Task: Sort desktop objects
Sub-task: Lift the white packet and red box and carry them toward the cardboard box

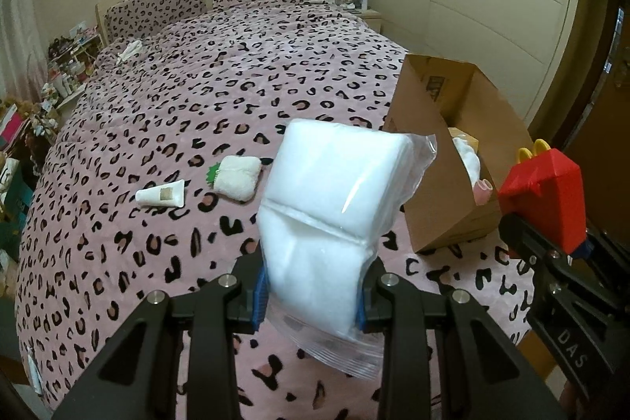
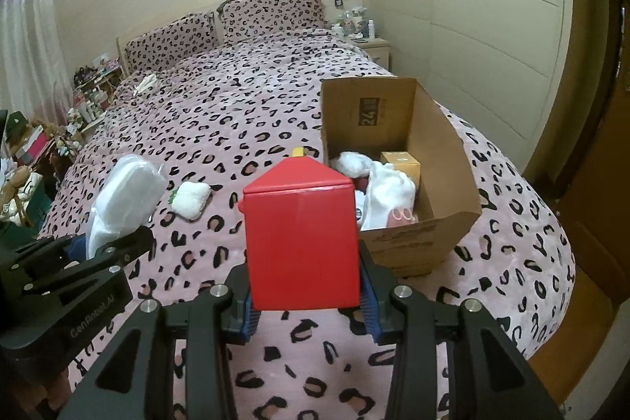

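My left gripper (image 1: 311, 298) is shut on a clear zip bag of white cotton pads (image 1: 334, 199), held upright above the leopard-print bed; the same bag (image 2: 126, 191) shows at the left of the right wrist view. My right gripper (image 2: 305, 302) is shut on a red house-shaped box (image 2: 301, 235) with a yellow handle, which also shows at the right edge as a red box (image 1: 545, 199). An open cardboard box (image 2: 433, 223) sits on the bed ahead right, holding white cloth and a small orange carton. A white tube (image 1: 161, 197) and a white folded towel (image 1: 238, 178) lie on the bed.
The pink leopard-print bedspread (image 1: 197, 97) covers the whole bed, with two pillows at the headboard. A nightstand with bottles (image 2: 358, 26) stands at the far right. Cluttered shelves and boxes (image 1: 23, 128) line the left side. A small white item (image 2: 145, 81) lies near the pillows.
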The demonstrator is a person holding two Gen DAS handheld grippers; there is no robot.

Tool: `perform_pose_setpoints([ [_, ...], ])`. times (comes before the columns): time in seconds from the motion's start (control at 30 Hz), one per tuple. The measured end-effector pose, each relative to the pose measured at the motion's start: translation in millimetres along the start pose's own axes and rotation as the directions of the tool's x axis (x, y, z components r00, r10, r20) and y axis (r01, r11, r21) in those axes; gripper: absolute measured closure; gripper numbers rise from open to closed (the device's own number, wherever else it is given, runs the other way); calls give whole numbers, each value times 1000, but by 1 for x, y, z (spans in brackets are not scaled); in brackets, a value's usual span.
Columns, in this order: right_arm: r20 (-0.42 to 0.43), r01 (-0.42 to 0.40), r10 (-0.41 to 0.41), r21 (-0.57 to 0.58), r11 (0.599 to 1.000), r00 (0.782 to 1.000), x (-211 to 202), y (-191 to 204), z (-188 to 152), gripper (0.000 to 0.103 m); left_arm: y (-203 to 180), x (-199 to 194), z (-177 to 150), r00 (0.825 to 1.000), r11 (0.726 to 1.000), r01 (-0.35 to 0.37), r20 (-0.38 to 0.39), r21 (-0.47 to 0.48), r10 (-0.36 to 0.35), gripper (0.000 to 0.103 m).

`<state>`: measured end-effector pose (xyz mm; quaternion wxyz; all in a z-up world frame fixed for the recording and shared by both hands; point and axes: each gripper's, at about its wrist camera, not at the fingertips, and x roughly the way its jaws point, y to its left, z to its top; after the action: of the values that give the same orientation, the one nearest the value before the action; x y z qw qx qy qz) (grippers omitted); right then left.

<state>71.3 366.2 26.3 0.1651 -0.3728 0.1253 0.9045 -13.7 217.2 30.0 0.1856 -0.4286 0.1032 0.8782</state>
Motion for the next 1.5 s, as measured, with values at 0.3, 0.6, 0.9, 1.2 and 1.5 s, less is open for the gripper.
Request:
perform_pose_setpoints([
  [0.3, -4, 16, -16, 17, 1000, 1000, 5, -15, 0, 62, -19, 10, 8, 1000, 999, 26, -6, 26, -25, 70],
  [0.6, -5, 46, -46, 44, 998, 999, 9, -34, 3, 62, -39, 25, 18, 998, 997, 57, -14, 61, -56, 70],
  [0.9, -5, 61, -61, 46, 997, 998, 13, -40, 11, 62, -41, 34, 35, 997, 994, 77, -7, 81, -76, 70],
  [1.2, 2, 78, -78, 60, 995, 997, 14, -48, 32, 62, -52, 46, 64, 989, 981, 151, -22, 120, -150, 70],
  [1.5, 26, 102, -105, 84, 991, 994, 19, -69, 58, 62, -83, 63, 99, 975, 957, 221, -31, 186, -219, 70],
])
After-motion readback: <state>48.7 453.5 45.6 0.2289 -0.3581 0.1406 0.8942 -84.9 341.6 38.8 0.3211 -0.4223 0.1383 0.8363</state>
